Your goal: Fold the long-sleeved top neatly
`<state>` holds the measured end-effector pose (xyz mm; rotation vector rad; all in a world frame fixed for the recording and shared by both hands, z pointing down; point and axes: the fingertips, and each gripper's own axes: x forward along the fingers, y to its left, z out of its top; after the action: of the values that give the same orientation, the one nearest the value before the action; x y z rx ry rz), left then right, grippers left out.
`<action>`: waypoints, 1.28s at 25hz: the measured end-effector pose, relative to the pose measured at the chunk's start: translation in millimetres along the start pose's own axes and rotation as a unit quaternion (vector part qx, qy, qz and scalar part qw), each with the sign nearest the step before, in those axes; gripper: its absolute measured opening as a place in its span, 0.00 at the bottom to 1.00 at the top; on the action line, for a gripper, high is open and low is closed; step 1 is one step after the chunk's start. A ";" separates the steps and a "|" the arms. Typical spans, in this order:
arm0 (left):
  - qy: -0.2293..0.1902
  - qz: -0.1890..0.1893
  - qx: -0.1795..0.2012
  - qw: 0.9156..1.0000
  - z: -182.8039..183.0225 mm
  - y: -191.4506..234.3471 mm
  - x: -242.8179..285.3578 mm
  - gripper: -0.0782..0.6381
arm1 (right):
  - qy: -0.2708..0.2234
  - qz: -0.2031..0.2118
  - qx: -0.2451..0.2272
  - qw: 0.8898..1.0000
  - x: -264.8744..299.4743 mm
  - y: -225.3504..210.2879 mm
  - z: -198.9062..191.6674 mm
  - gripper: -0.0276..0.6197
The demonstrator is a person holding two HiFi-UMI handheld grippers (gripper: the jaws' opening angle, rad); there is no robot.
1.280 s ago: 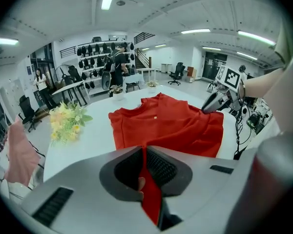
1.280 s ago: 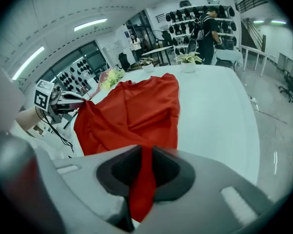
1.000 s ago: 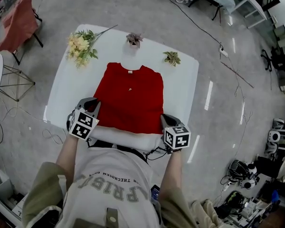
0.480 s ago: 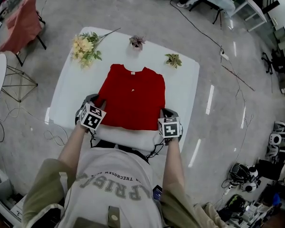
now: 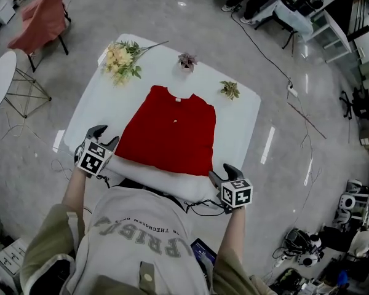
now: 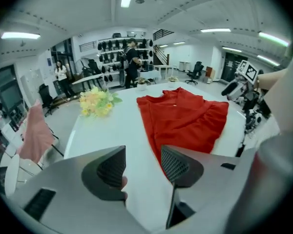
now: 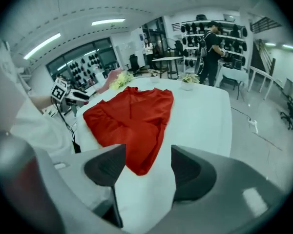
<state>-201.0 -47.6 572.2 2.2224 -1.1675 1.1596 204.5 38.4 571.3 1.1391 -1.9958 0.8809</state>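
The soft red long-sleeved top (image 5: 169, 134) lies flat in the middle of the white tabletop (image 5: 101, 112) with its sleeves tucked in, and the left tongs (image 5: 106, 135) and right tongs (image 5: 223, 172), which have just been opening partway and hold nothing, hang near its two front corners, probably because this fold is done.

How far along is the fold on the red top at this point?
Done: the red top lies on the white table as a narrow rectangle with no sleeves sticking out, so the side folds look finished. In hand: nothing. The left gripper and right gripper have just been opening, jaws empty, beside the top's near corners. Left: probably the hem-to-collar fold, since its full length lies unfolded.
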 end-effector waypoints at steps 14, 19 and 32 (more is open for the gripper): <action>0.072 -0.091 0.086 0.990 -49.0 -86.4 11.6 0.46 | 0.087 -0.001 -0.150 0.985 35.5 31.0 -38.8 0.47; 0.060 -0.071 0.112 0.989 -44.4 -82.7 17.1 0.36 | 0.085 -0.005 -0.163 0.983 42.9 35.9 -36.1 0.40; 0.089 -0.182 0.088 0.975 -65.4 -109.6 -26.1 0.16 | 0.106 0.082 -0.171 0.976 4.2 61.0 -65.7 0.13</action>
<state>-153.0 71.3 594.9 2.2756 -0.5749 1.3091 162.6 113.4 597.1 0.6677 -1.9858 0.6723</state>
